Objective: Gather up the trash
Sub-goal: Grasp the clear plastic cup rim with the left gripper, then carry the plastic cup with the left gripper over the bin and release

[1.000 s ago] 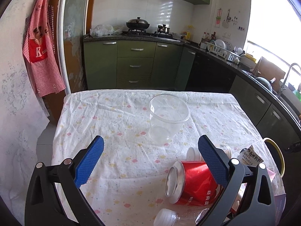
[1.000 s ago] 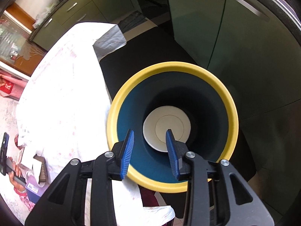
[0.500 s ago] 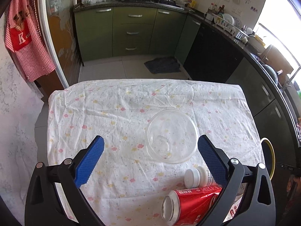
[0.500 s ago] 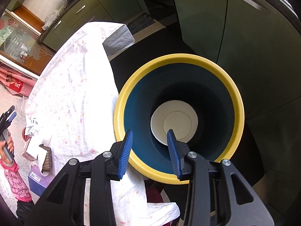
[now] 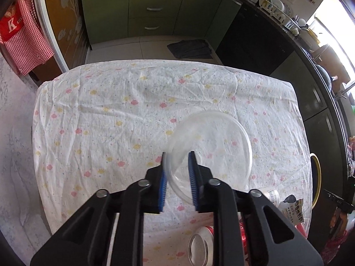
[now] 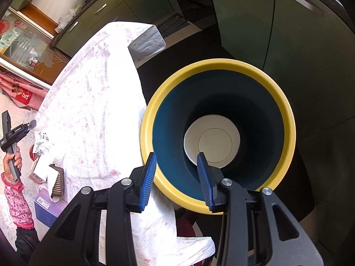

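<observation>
The left gripper [image 5: 177, 177] is clamping the near wall of the clear round plastic tub [image 5: 209, 157]: its jaws have just been closing, and one blue pad is sitting outside the rim while the other is inside, so the wall is pinched between them. The tub is standing upright on the white floral tablecloth [image 5: 111, 115].

The right gripper [image 6: 176, 177] is hovering over the yellow-rimmed, dark blue waste bin [image 6: 217, 137], which is standing on the floor just beside the tablecloth's edge. Its jaws are standing part open with nothing between them. A white round disc [image 6: 212, 140], perhaps a lid or paper plate, is lying at the bottom of the bin, so at least one piece looks to be collected already.

Most of the work is remaining, in my judgement. Nearer the camera than the tub, a red drink can [image 5: 206, 243] is lying on its side, with a small white bottle [image 5: 269, 196] and a crumpled printed wrapper [image 5: 292, 208] beside it (all still on the tablecloth). Boxes and a brown ridged piece [image 6: 57, 181] are lying there too.
</observation>
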`<act>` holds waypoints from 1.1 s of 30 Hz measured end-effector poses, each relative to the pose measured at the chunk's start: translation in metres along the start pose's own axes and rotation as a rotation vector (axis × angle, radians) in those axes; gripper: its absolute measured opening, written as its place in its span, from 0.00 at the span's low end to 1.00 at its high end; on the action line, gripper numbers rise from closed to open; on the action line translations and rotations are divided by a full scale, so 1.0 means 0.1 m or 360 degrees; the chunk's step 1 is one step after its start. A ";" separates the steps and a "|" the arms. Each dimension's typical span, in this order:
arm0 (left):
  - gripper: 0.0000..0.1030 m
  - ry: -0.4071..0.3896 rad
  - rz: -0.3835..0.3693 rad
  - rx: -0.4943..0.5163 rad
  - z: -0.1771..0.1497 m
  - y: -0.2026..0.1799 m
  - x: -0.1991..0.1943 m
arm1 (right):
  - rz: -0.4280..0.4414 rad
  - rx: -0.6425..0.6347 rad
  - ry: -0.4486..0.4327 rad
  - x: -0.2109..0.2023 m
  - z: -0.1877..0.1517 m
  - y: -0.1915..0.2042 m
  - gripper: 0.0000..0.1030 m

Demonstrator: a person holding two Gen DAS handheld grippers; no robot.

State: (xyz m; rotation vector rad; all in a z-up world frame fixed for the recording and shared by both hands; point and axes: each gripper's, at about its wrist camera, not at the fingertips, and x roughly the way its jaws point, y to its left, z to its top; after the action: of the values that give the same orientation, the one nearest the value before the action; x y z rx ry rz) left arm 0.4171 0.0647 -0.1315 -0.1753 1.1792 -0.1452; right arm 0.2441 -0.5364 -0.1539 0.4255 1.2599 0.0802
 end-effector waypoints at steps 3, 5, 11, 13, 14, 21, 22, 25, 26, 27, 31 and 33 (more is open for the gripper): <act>0.15 -0.0072 0.0028 0.0025 -0.02 -0.02 -0.11 | 0.0009 -0.0004 -0.0007 -0.02 -0.02 0.00 0.35; 0.15 -0.0127 0.0032 0.0040 -0.02 -0.04 -0.24 | 0.0016 -0.0006 -0.0021 -0.05 -0.05 -0.01 0.35; 0.15 -0.0266 -0.0009 0.0196 -0.14 -0.48 -0.82 | 0.0041 -0.0022 -0.0102 -0.20 -0.16 -0.03 0.35; 0.15 -0.0296 -0.0067 0.0282 -0.23 -0.77 -1.01 | 0.0053 -0.0024 -0.0146 -0.28 -0.24 -0.07 0.35; 0.15 -0.0303 -0.0103 0.0335 -0.28 -0.95 -1.07 | 0.0059 -0.0024 -0.0167 -0.32 -0.29 -0.08 0.35; 0.15 -0.0223 -0.0375 0.0733 -0.71 -2.40 -1.12 | -0.0017 -0.0019 -0.0334 -0.69 -0.69 -0.34 0.35; 0.15 -0.0193 -0.0410 0.0784 -0.76 -2.62 -1.08 | -0.0026 -0.0015 -0.0356 -0.75 -0.75 -0.39 0.35; 0.15 -0.0079 -0.0498 0.0922 -0.91 -3.25 -0.92 | -0.0050 0.0009 -0.0422 -0.94 -0.93 -0.56 0.36; 0.15 -0.0037 -0.0513 0.0959 -0.96 -3.46 -0.85 | -0.0057 0.0020 -0.0440 -0.99 -0.99 -0.61 0.36; 0.15 0.0007 -0.0528 0.0999 -1.00 -3.65 -0.77 | -0.0057 0.0031 -0.0454 -1.03 -1.04 -0.67 0.36; 0.15 0.0146 -0.0534 0.1130 -1.19 -4.36 -0.39 | -0.0040 0.0077 -0.0493 -1.15 -1.27 -0.92 0.36; 0.15 0.0207 -0.0520 0.1178 -1.27 -4.61 -0.16 | -0.0030 0.0098 -0.0510 -1.18 -1.37 -1.01 0.36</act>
State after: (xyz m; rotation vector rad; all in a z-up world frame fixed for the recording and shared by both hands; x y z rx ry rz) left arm 0.2833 -0.3901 -0.0663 0.3010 1.1478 -0.8741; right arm 0.0616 -0.6267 -0.1158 0.4598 0.9522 -0.0422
